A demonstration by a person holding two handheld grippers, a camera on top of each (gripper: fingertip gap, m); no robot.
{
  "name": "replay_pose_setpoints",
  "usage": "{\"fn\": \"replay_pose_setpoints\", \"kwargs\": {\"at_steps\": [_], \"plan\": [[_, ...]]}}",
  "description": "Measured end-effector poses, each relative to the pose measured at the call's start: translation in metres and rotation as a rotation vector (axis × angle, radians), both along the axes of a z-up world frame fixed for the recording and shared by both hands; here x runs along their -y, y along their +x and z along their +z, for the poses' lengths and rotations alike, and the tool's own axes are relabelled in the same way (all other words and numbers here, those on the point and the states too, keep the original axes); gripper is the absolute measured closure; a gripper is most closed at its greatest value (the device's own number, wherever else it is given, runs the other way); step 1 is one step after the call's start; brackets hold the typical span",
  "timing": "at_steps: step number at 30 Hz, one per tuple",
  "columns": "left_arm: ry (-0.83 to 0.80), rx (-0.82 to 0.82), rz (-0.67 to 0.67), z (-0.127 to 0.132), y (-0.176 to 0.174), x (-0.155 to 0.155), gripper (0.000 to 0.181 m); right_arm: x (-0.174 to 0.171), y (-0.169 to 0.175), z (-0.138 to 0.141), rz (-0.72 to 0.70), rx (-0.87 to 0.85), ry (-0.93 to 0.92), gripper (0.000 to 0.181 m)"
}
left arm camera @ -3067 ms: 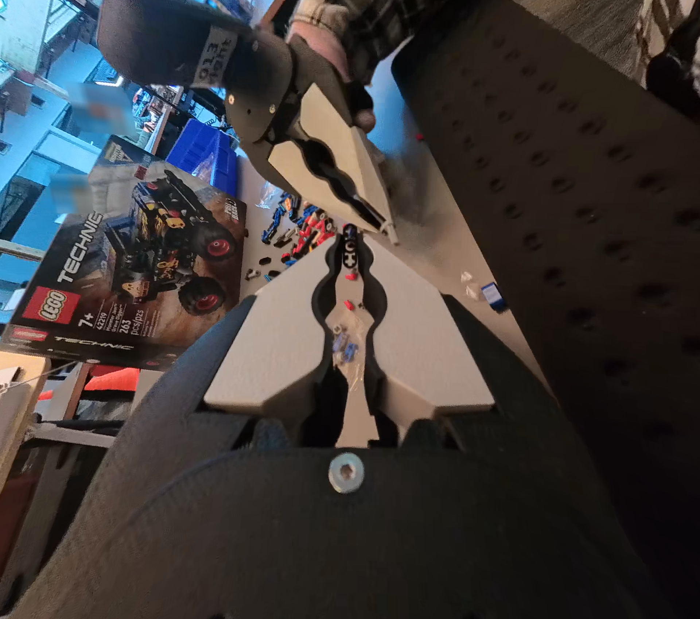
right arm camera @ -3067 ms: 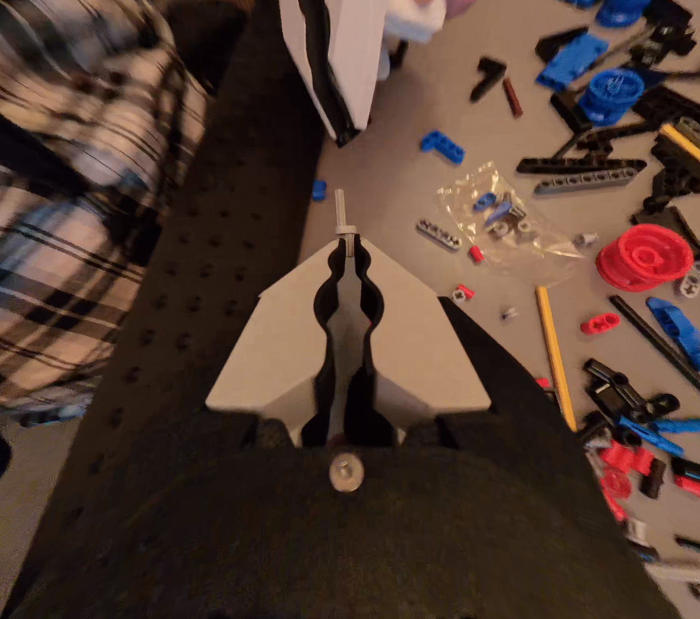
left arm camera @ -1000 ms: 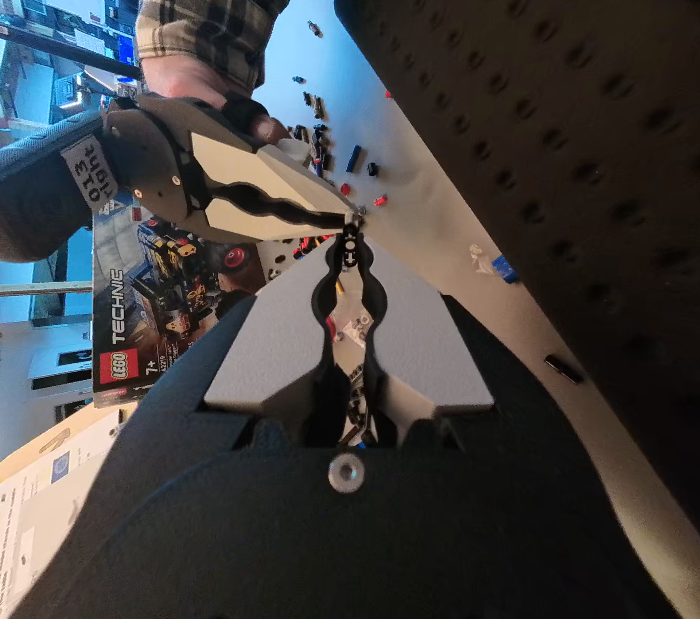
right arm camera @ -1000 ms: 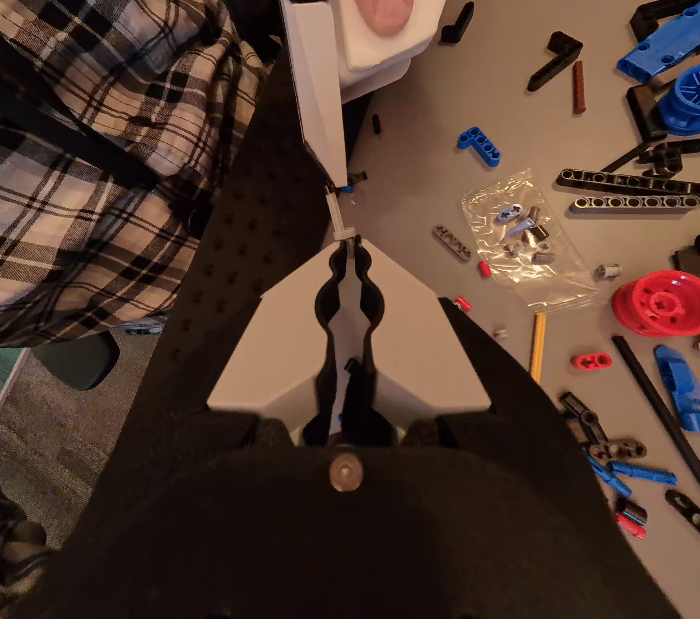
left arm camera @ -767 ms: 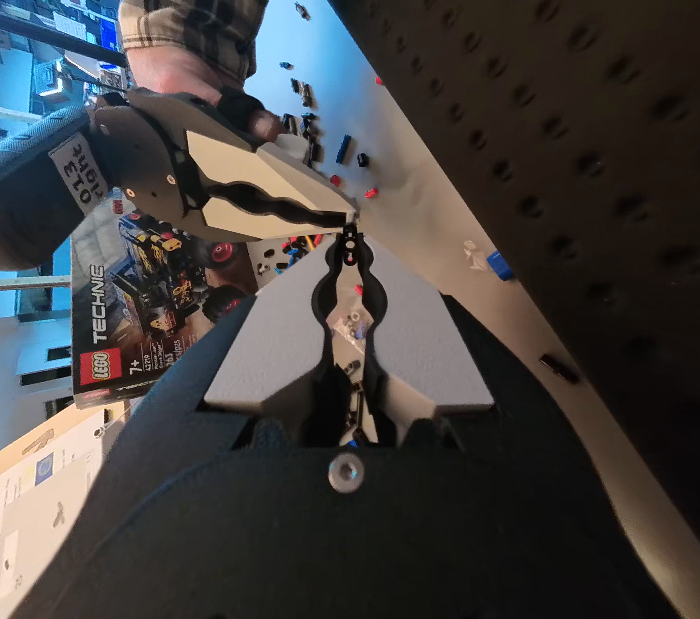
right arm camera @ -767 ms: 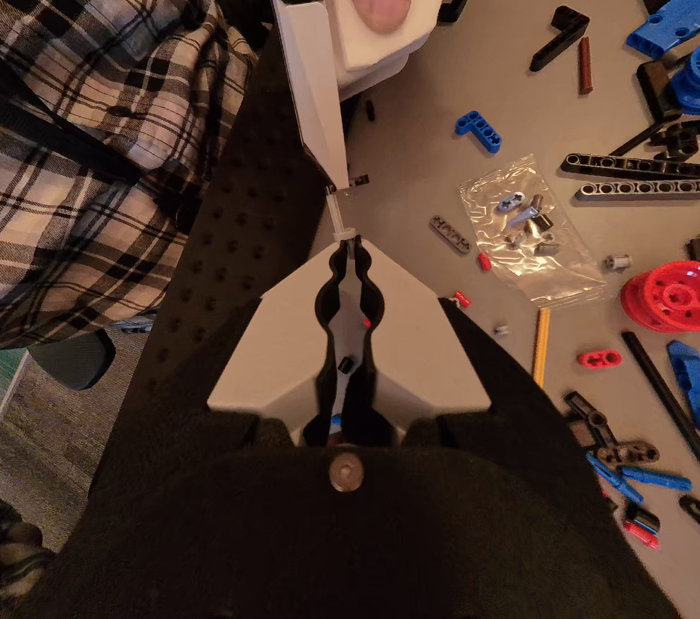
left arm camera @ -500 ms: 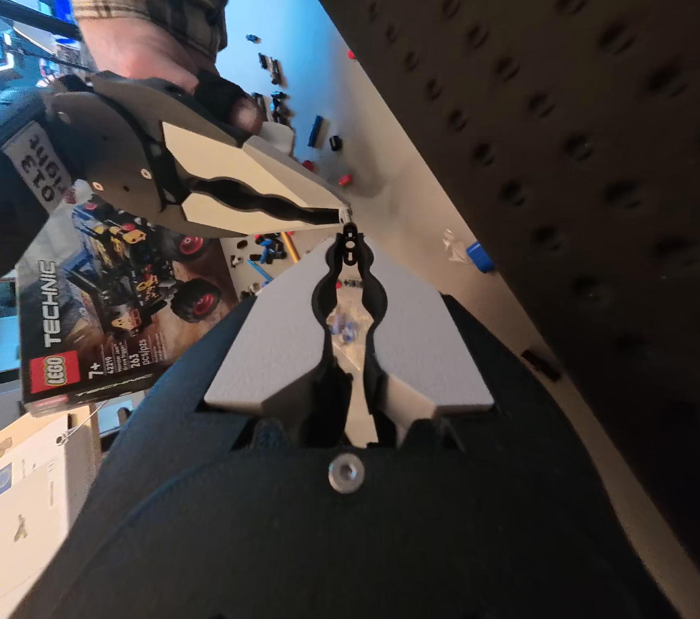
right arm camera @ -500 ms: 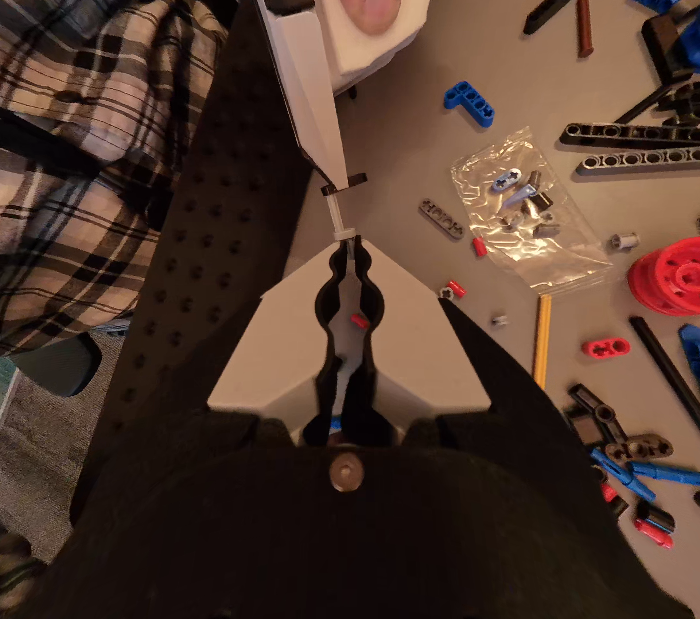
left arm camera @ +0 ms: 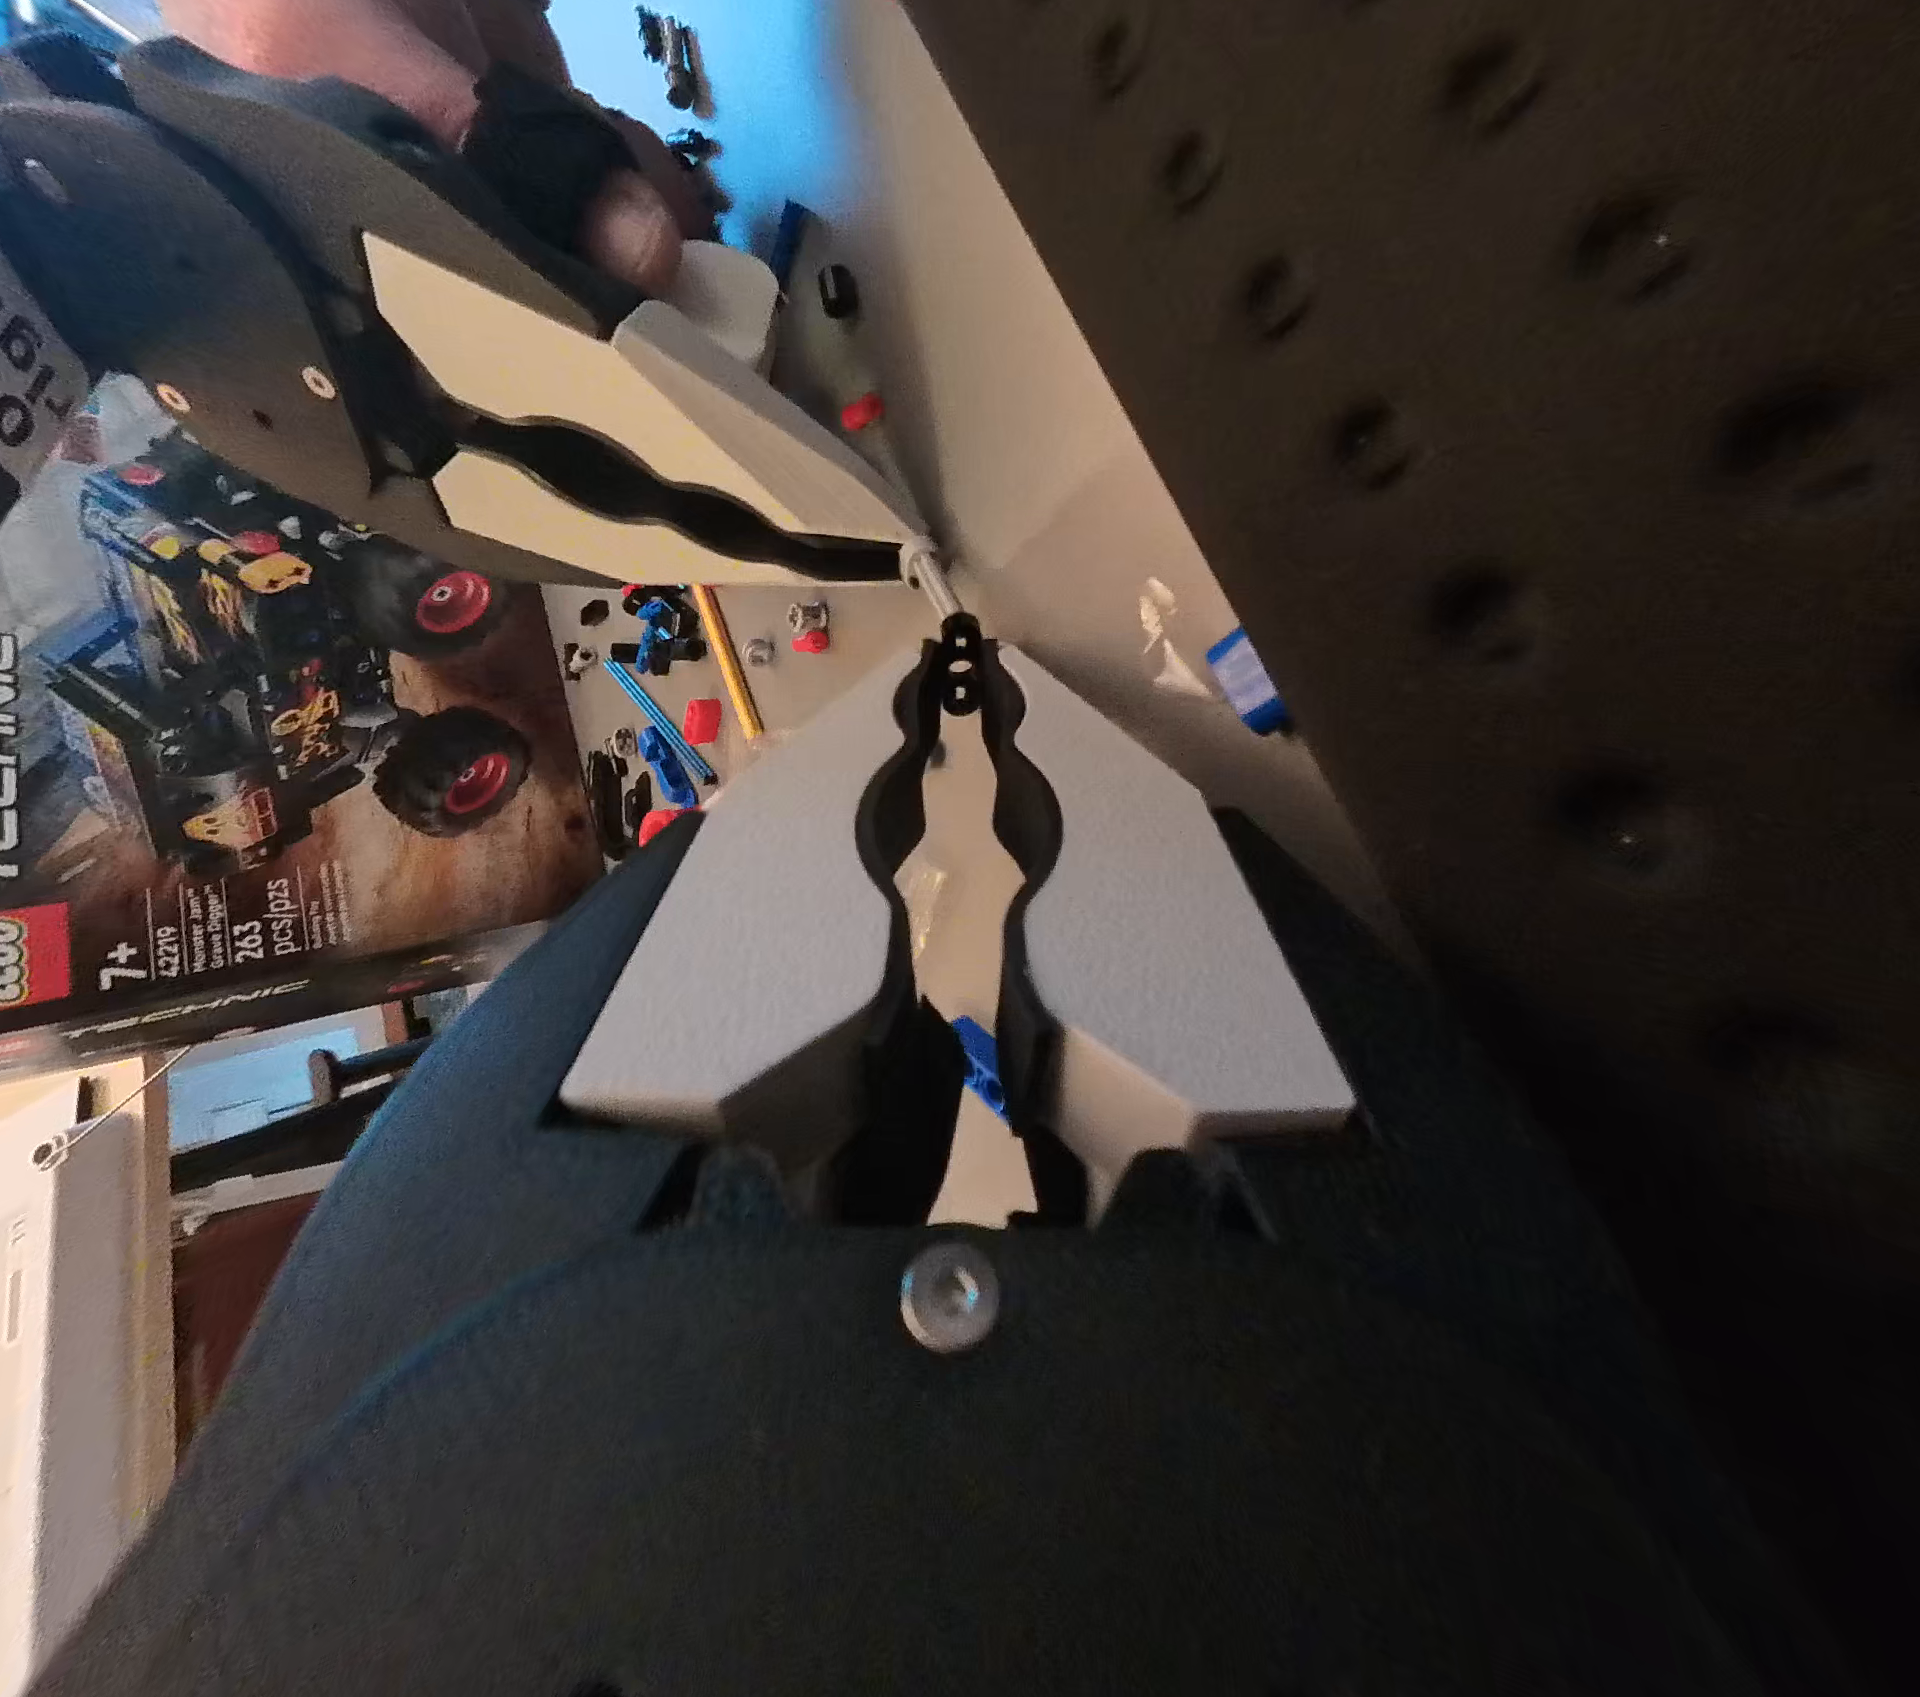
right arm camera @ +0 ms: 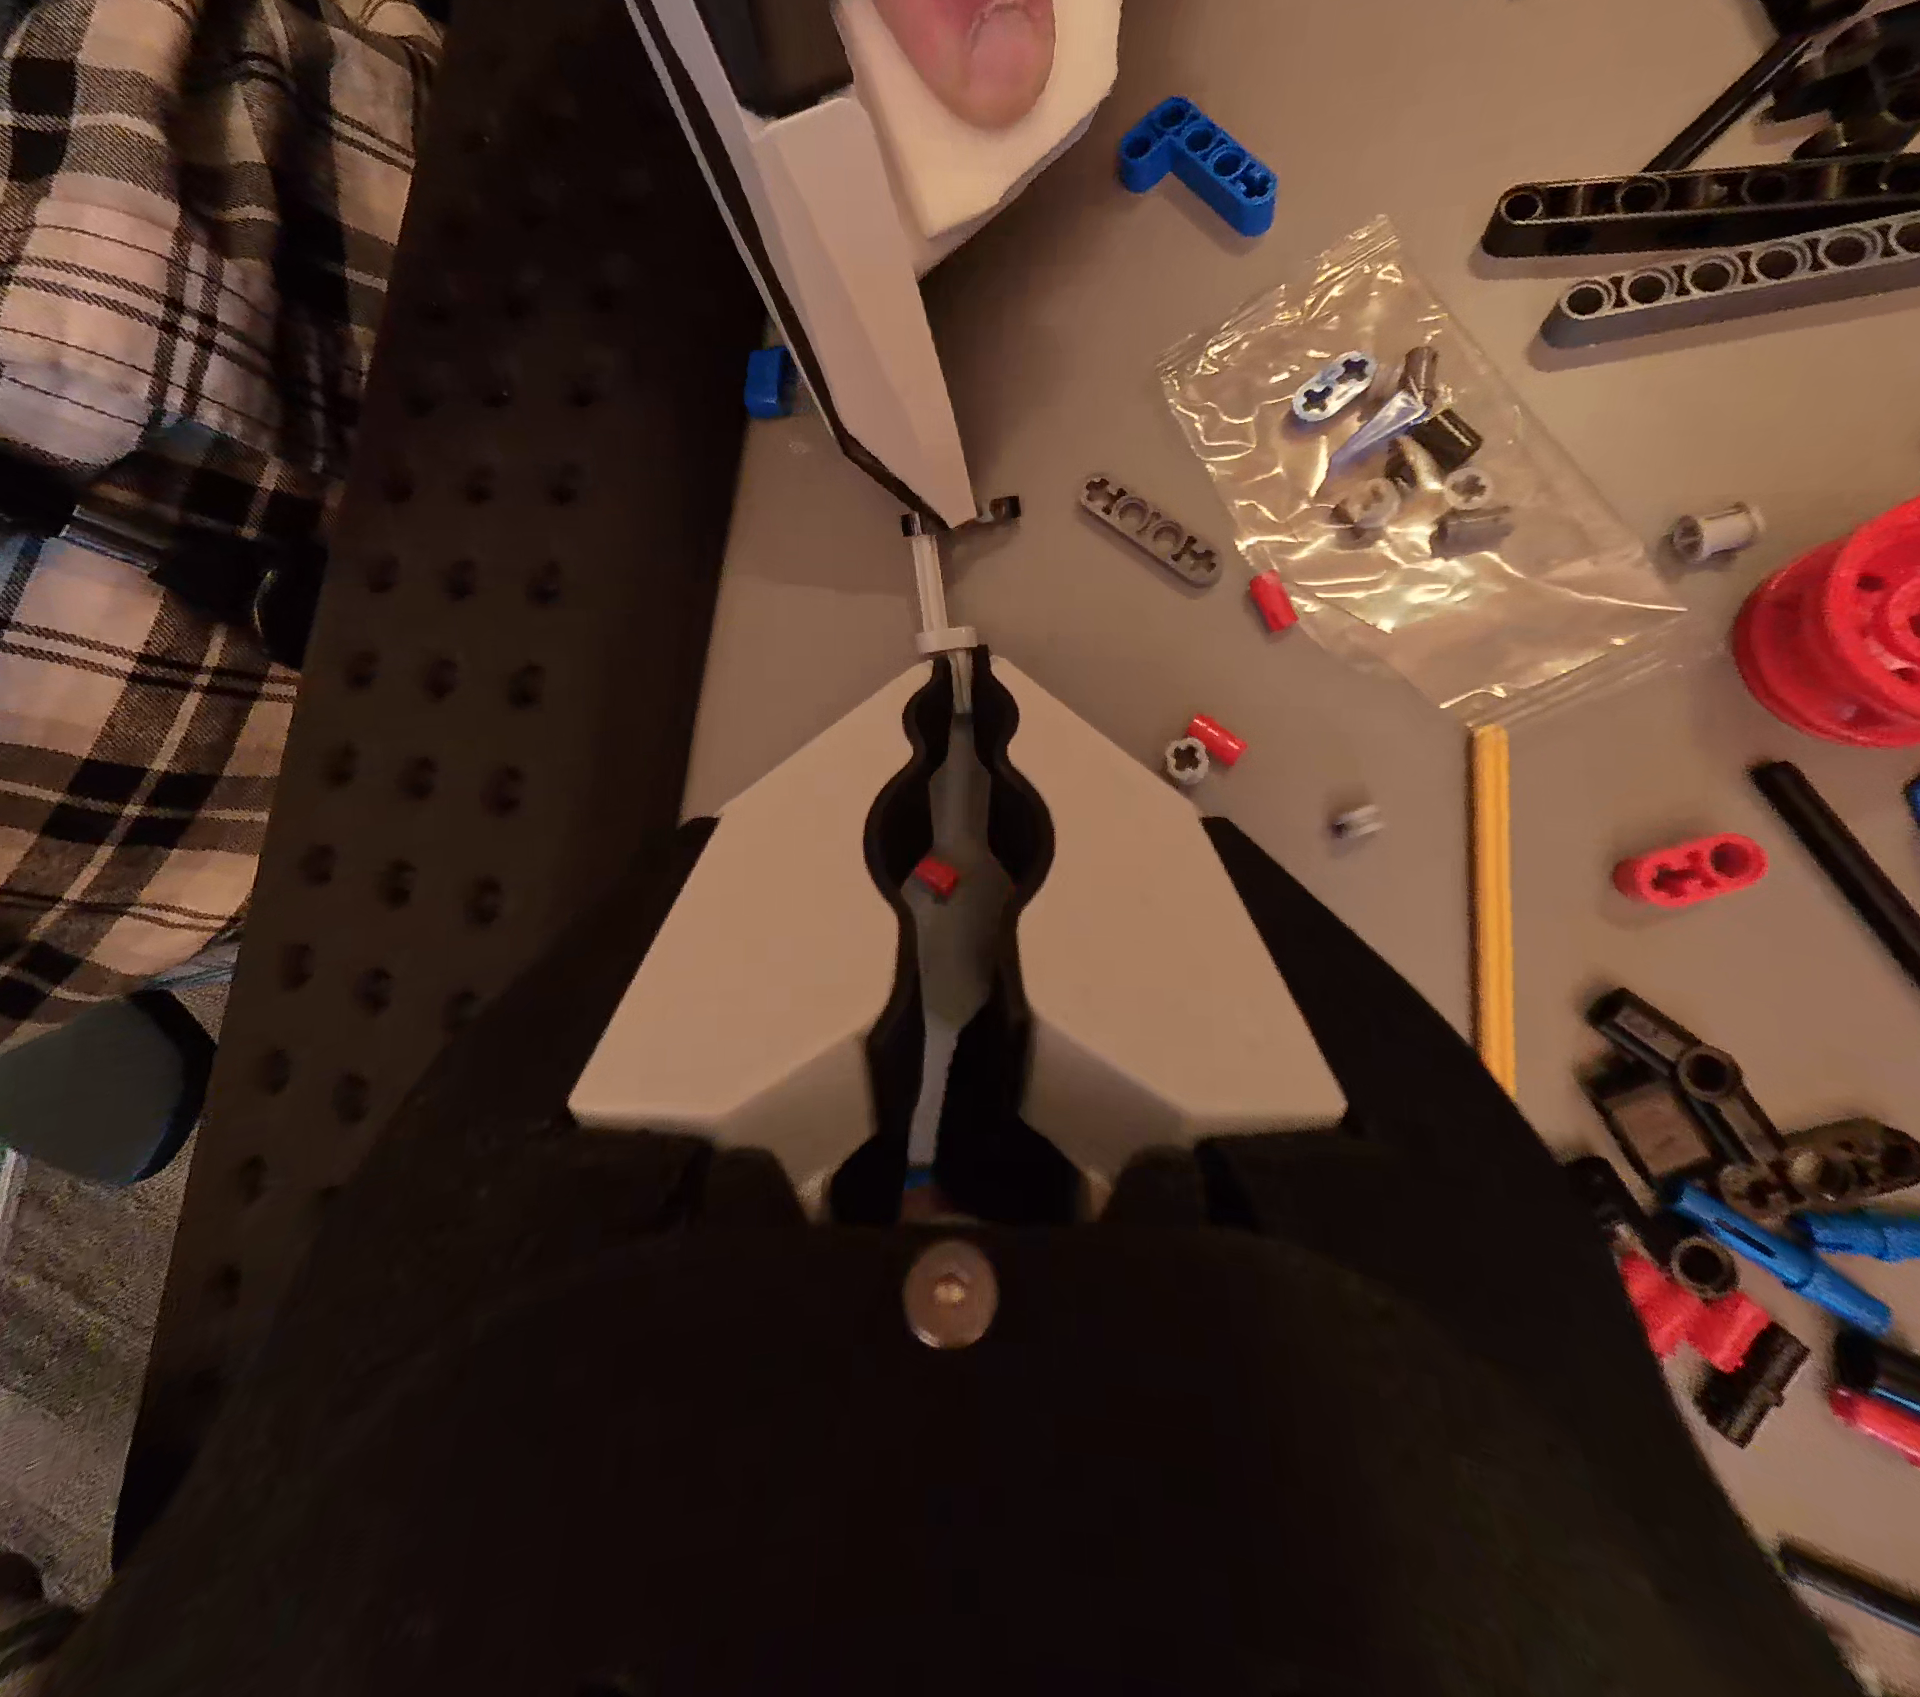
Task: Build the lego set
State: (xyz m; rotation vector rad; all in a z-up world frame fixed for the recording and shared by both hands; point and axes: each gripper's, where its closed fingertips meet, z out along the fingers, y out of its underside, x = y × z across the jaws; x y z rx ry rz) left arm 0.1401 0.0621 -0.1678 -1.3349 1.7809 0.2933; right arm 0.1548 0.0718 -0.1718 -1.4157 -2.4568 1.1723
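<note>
The left gripper [left arm camera: 958, 679] pinches a small black link [left arm camera: 960, 673]; the right gripper [right arm camera: 951, 660] clamps a pale grey pin [right arm camera: 930, 582]. The pin's tip now meets the link's end hole, closer than a second ago, above the grey table [right arm camera: 1351, 47] strewn with loose pieces [right arm camera: 1704, 265].

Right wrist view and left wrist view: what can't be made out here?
- Whether the pale grey axle pin has entered the small black connector: the left gripper tip covers the joint in the right wrist view.
- Parts in the clear plastic bag: too small.
- Lego set box: cut by the left edge of the left wrist view.
</note>
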Motion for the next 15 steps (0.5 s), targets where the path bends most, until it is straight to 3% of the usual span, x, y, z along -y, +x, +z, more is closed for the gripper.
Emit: {"fn": "replay_pose_setpoints", "kwargs": {"at_steps": [15], "plan": [[0.058,0.028,0.035,-0.0002,-0.0023,-0.0072,0.176,-0.0042,-0.0021,0.0001,-0.048,-0.013,0.006,0.18]]}}
